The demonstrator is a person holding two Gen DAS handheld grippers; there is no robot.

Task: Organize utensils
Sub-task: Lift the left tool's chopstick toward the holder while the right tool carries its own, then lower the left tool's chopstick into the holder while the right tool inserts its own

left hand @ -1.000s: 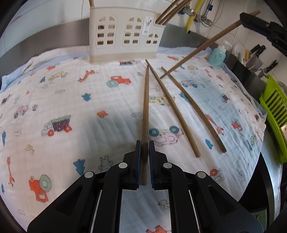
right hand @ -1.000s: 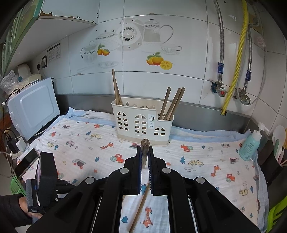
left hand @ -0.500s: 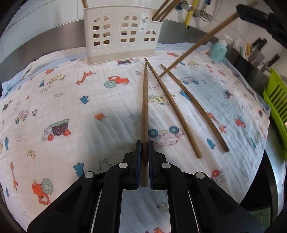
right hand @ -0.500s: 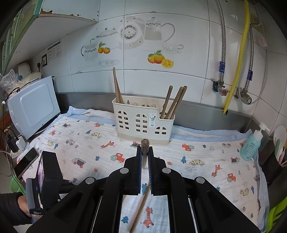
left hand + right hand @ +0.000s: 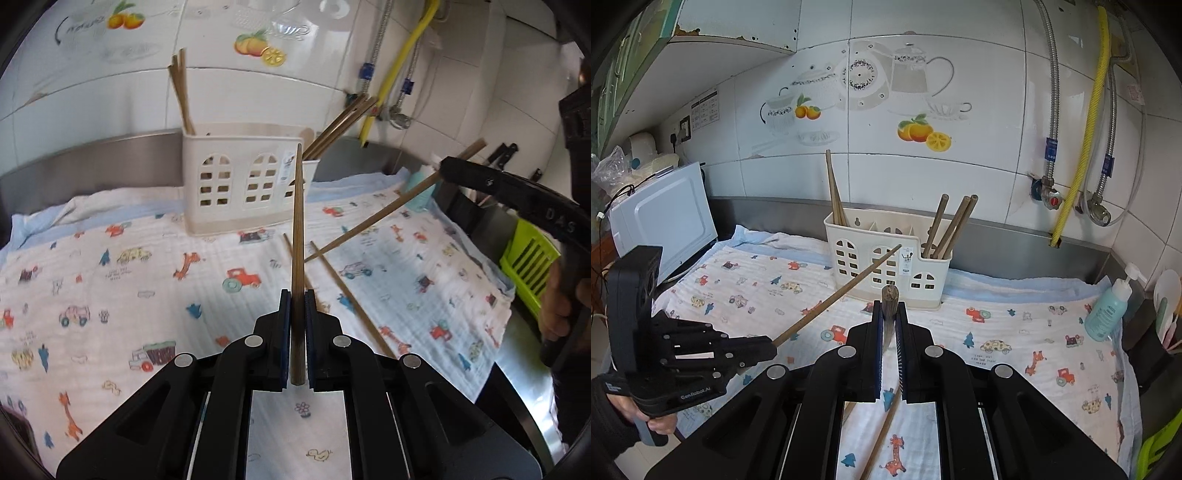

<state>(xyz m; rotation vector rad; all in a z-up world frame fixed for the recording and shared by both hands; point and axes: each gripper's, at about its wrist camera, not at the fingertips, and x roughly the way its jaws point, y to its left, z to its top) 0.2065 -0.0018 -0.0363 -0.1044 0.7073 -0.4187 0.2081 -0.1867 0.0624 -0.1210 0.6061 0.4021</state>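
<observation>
My left gripper (image 5: 295,295) is shut on a wooden chopstick (image 5: 297,221) and holds it lifted, its tip pointing at the white utensil caddy (image 5: 243,184); it also shows in the right wrist view (image 5: 753,349). My right gripper (image 5: 888,306) is shut on another chopstick (image 5: 889,297) near its thick end; in the left wrist view this chopstick (image 5: 388,212) slants down to the cloth. Two more chopsticks (image 5: 351,299) lie on the printed cloth. The caddy (image 5: 886,262) holds chopsticks at its left and right ends.
The printed cloth (image 5: 1015,332) covers the counter. A soap bottle (image 5: 1110,306) stands at the right, a white appliance (image 5: 661,218) at the left. A green rack (image 5: 532,258) sits beyond the cloth's right edge. Pipes run down the tiled wall.
My left gripper has lifted its chopstick off the cloth and tilted it up toward the caddy. The right gripper has stayed nearly still with its chopstick.
</observation>
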